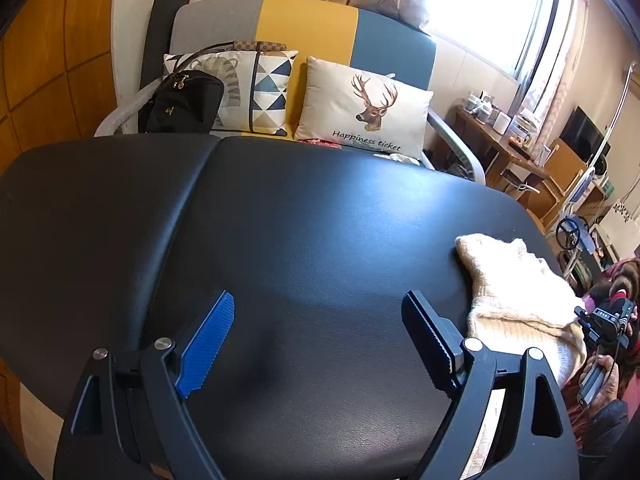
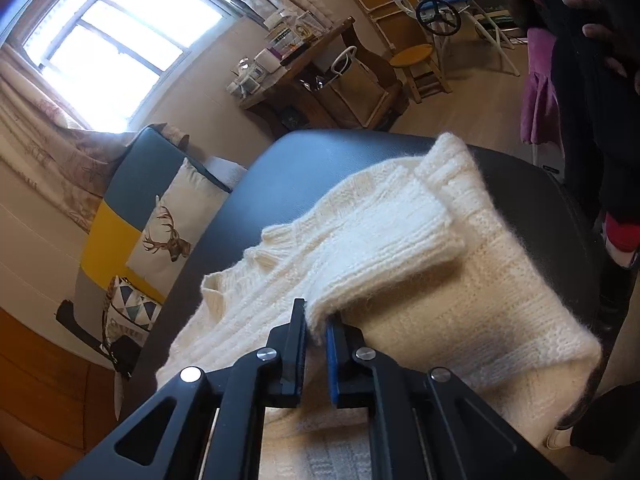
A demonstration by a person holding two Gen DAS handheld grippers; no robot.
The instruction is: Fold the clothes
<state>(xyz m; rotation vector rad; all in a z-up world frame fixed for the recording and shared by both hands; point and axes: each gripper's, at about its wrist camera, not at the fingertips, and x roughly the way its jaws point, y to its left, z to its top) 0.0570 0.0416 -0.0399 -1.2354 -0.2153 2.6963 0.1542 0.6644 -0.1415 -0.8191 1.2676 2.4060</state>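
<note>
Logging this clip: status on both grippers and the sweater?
Left gripper open, empty over black table. Right gripper shut on cream sweater, pinching a folded edge. Nothing in the way.

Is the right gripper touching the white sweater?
Touching. The right wrist view shows the right gripper closed on a fold of the white sweater.

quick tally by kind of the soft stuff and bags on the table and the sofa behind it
Knit sweaters: 1, the cream sweater on the black table
Cushions: 2, the deer cushion and the triangle-print cushion, both on the sofa
Bags: 1, the black bag on the sofa
Total: 4
</note>
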